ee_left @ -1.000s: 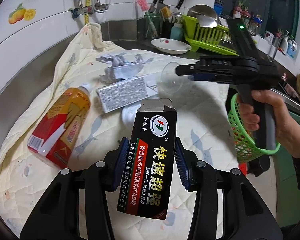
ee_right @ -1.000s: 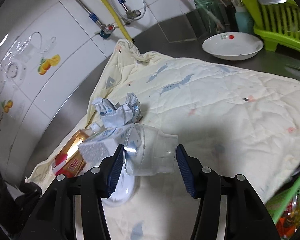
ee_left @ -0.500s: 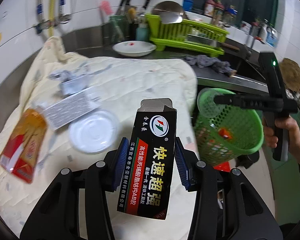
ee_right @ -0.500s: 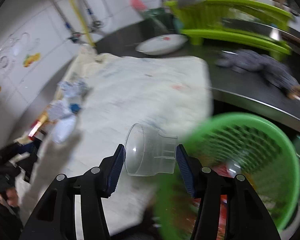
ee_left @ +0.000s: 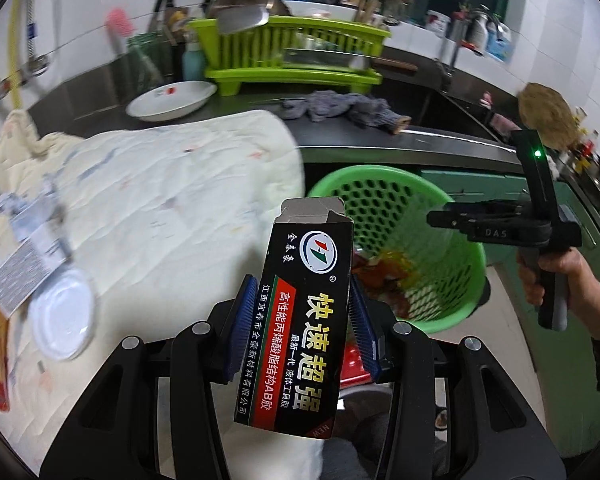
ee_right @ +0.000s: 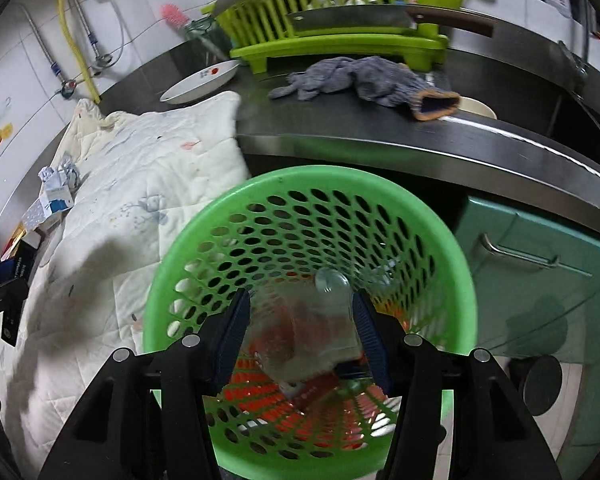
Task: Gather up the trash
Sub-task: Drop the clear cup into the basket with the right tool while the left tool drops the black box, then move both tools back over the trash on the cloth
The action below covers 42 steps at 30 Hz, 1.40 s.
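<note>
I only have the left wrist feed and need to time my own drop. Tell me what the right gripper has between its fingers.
Observer: A clear cup lies between the fingers of the right gripper. It is blurred, so I cannot tell whether the pads grip it.
Operator: Place it against the green basket before I bring my black box over.
Observer: The cup falls wholly inside the rim of the green basket. The right camera looks straight down the opening.

Each black hand-held gripper (ee_left: 300, 320) has blue ribbed pads (ee_left: 242, 322) and silver screws.
</note>
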Tool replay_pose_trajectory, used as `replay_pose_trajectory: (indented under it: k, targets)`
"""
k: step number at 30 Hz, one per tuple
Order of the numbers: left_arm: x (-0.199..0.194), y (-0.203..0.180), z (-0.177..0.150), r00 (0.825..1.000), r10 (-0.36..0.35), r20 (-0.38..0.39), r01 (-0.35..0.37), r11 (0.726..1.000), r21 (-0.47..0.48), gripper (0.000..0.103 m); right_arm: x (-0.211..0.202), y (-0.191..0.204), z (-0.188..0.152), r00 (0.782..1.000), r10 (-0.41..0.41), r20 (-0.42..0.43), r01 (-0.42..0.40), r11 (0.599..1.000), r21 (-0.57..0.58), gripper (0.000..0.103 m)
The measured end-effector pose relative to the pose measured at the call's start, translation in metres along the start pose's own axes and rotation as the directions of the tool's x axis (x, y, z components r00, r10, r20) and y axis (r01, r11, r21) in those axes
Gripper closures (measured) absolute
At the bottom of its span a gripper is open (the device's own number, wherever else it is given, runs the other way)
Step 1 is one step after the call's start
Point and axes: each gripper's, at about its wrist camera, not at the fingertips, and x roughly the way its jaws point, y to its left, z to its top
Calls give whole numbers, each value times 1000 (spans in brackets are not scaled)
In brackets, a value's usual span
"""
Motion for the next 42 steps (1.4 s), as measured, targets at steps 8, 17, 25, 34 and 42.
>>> replay_pose_trajectory:
  k: [8, 17, 25, 34, 42]
  targets:
    - [37, -37, 20, 998, -54, -36, 55, 998, 32, 57, -22, -18, -8, 999, -7, 38, 6, 999, 35, 47]
    - [74, -66, 31, 992, -93, -82, 95, 995, 28, 56, -40, -27, -13, 997, 3, 74, -7, 999, 53, 42]
    - [80, -76, 33, 993, -92, -69, 94, 995, 27, 37, -42, -29, -14, 997, 8, 78, -13, 998, 58, 41]
    - [59, -55, 24, 997, -69, -41, 69, 998, -4, 37, -41, -13, -13, 997, 32, 76, -35, 998, 43, 41]
    - [29, -15, 9, 1000, -1, -15, -1, 997, -78, 37, -33, 20, -6, 994, 81, 69, -80, 997, -13, 41]
